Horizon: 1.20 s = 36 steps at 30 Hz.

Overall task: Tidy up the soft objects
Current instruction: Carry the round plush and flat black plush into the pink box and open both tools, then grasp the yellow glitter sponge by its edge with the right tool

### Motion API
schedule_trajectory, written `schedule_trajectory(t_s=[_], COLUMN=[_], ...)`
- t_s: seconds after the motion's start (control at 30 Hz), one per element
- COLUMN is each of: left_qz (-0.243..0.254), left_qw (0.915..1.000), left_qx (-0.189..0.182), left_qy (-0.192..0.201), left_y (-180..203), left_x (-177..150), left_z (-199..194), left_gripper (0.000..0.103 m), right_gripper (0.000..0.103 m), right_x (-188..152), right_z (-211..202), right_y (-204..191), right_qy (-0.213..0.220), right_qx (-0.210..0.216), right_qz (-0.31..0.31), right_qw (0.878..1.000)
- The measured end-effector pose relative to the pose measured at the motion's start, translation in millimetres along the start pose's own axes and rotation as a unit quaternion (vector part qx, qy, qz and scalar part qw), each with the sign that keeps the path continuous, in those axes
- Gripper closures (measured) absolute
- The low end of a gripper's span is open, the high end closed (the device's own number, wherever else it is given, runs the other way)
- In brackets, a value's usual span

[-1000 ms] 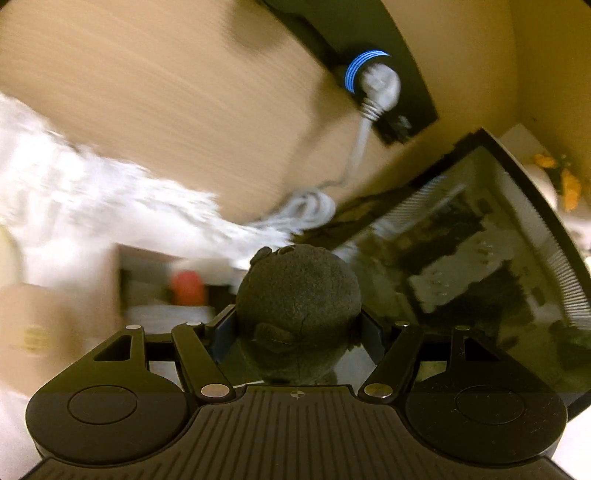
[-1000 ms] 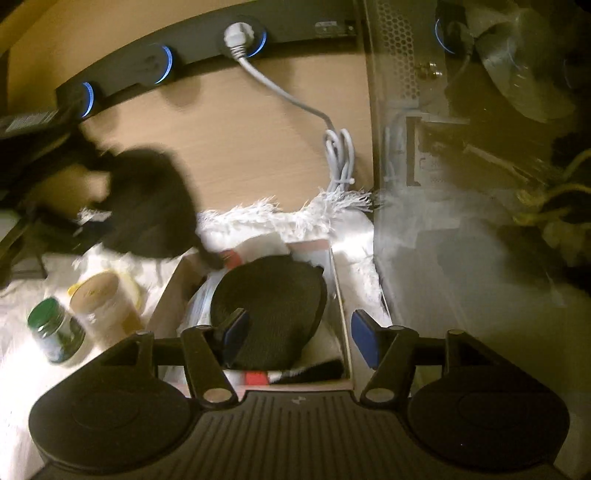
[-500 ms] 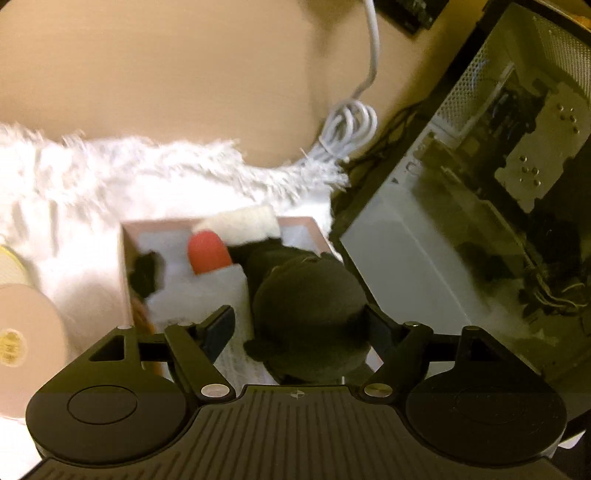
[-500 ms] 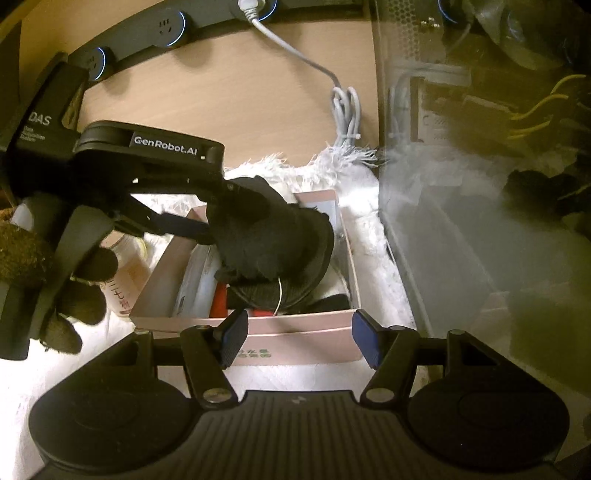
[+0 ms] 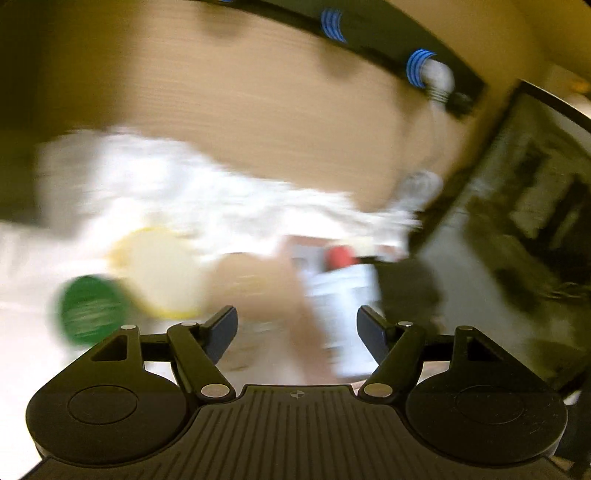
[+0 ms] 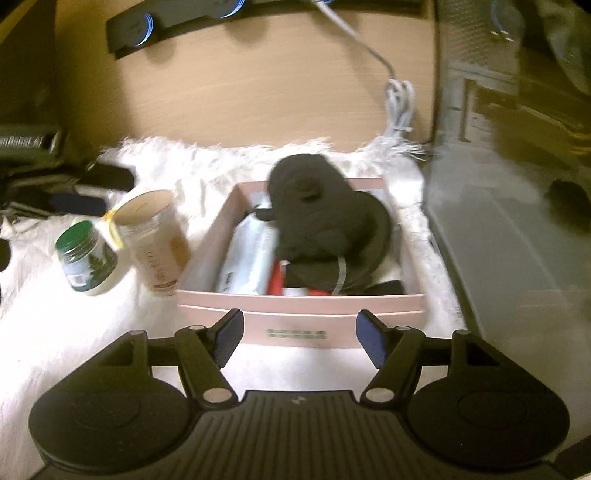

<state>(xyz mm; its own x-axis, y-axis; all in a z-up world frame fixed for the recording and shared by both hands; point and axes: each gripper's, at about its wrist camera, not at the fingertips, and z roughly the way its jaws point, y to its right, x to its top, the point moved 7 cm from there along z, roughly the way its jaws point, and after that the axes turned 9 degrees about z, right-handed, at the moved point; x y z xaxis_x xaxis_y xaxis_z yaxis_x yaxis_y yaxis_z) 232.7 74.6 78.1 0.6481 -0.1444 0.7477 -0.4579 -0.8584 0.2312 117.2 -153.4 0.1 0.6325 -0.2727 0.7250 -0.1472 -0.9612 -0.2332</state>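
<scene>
Desk: light wood desk (image 6: 280,92) with a fluffy white rug (image 6: 66,325) spread on it, under both claws.
Back of desk: a black plug strip (image 6: 236,14) with blue rings lies far ahead of the right claw, and a white cord (image 6: 399,107) runs down from it.
Glass case: a big see-through computer case (image 6: 517,192) stands off to the right of the right claw.
Pink box: the pink box (image 6: 299,314) sits on the rug just ahead of the right claw, its front wall close to the fingertips.
Black soft toy: the black soft toy (image 6: 314,210) lies in the pink box on top of other things, ahead of the right claw and a bit right of the box's middle. In the left wrist view it is a dark blur ahead and to the right of the left claw.
Other things in box: a white packet (image 6: 247,258) lies left of the toy, and something red (image 6: 277,280) peeks out below it.
Jars: a tan jar (image 6: 155,240) and a green-lid jar (image 6: 86,258) stand ahead and to the left of the right claw, beside the box.
Left claw: the left claw (image 5: 297,332) is wide apart and closing a little, with nothing between its pads. Its view is very blurry.
Right claw: the right claw (image 6: 299,338) is apart and opening, with nothing held.
</scene>
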Motion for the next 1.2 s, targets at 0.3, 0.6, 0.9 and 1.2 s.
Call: schedule_trajectory(t_s=[0.3, 0.6, 0.9, 1.2], left_qz=[-0.115, -0.087, -0.039, -0.046], left_qw=[0.9917, 0.9838, 0.9894, 0.9909], left_qx=[0.051, 0.137, 0.114, 0.095], left_qy=[0.024, -0.076, -0.081, -0.083], left_y=[-105.1, -153.5, -151.8, -154.3], left_x=[-46.6, -116.9, -133.2, -134.2], left_z=[-54.8, -46.5, -47.0, -49.5], left_gripper=[0.028, 0.032, 0.03, 0.03], right_gripper=[0.019, 0.019, 0.019, 0.019], right_x=[16.7, -7.3, 60.1, 128.7], right_z=[-6.9, 29.1, 51.1, 113.7], right_y=[-64.2, -142.5, -212.8, -224.5], right_qy=[0.019, -0.068, -0.088, -0.174], right_qx=[0.025, 0.055, 0.044, 0.005], right_qz=[-0.036, -0.079, -0.134, -0.055], right_qw=[0.999, 0.993, 0.986, 0.983])
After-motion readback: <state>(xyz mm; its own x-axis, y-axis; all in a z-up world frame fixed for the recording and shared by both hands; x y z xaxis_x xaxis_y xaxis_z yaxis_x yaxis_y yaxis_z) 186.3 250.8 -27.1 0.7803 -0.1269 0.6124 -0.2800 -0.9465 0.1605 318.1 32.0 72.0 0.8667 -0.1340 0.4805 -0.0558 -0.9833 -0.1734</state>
